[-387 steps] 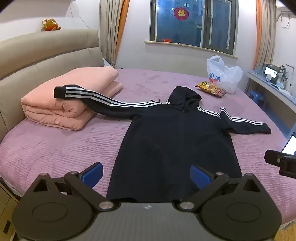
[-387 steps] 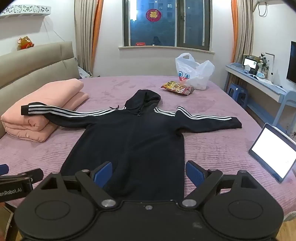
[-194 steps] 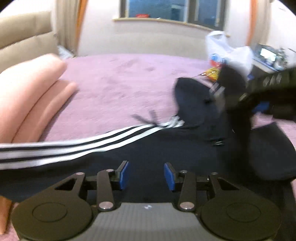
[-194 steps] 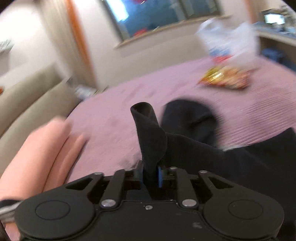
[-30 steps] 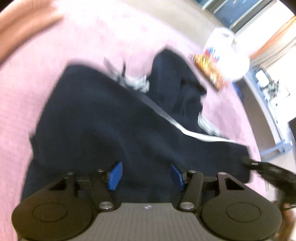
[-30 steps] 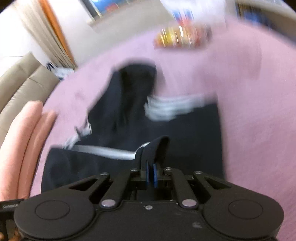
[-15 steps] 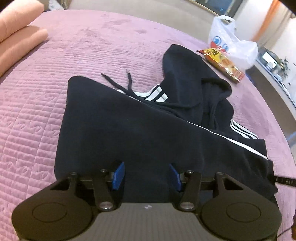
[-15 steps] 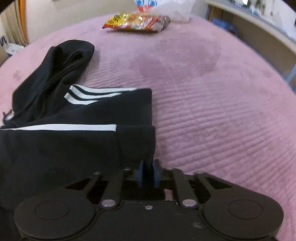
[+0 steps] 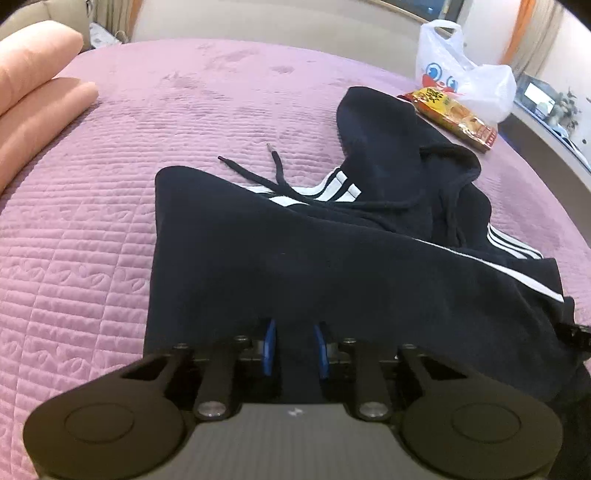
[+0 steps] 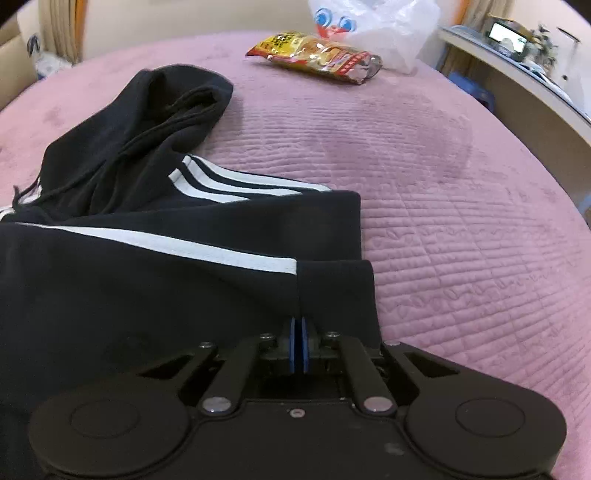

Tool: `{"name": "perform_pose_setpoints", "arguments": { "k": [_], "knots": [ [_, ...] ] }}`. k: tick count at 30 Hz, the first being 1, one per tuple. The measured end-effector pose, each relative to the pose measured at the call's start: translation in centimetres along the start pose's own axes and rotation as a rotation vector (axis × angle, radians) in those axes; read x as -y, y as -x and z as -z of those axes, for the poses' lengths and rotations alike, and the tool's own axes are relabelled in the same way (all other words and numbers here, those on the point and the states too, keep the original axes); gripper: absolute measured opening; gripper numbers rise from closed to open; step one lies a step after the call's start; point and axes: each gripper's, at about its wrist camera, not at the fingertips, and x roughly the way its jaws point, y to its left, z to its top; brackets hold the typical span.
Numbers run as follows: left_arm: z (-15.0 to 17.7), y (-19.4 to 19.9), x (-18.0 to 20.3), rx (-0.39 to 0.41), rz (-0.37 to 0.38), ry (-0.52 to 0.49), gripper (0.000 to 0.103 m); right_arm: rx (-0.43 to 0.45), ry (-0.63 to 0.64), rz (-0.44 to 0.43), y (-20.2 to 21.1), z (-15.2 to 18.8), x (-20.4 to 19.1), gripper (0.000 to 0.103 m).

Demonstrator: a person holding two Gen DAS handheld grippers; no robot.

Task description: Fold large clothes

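Hoodie point(image 9: 332, 273), black with white stripes, lay on a purple quilted bed point(image 9: 92, 240), both sleeves folded across its body and the hood point(image 9: 388, 133) flat toward the far side. Two drawstrings point(image 9: 258, 173) trailed from the collar onto the quilt.

In the left wrist view, the left claw point(image 9: 294, 349) pointed down at the near part of the hoodie. Its blue pads point(image 9: 269, 347) had just been closing and stood a little apart, with dark cloth lying between them; whether they pressed on the cloth could not be told.

In the right wrist view, the right claw point(image 10: 298, 349) had its pads pressed together, pinching the cuff point(image 10: 332, 291) of the upper folded sleeve at the hoodie's right edge. A single white stripe ran along that sleeve up to the cuff.

Beyond the hood lay a snack packet point(image 10: 317, 57), with a white plastic bag point(image 10: 376, 26) behind it. Folded pink bedding point(image 9: 33, 96) sat at the bed's left side.
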Motion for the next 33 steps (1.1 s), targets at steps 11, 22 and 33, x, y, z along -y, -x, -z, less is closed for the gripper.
{"name": "perform_pose_setpoints", "arguments": {
  "k": [11, 22, 33],
  "knots": [
    [-11.2, 2.1, 7.4, 0.157, 0.189, -0.149, 0.043, 0.189, -0.032, -0.162, 4.6, -8.6, 1.7, 0.037],
    [-20.5, -12.9, 13.5, 0.101, 0.099, -0.134, 0.066, 0.109, -0.267, -0.383, -6.0, -17.4, -0.3, 0.052],
    [-21.4, -11.9, 8.2, 0.225, 0.118, -0.092, 0.009, 0.092, -0.17, -0.363, -10.0, -19.3, -4.1, 0.009]
  ]
}}
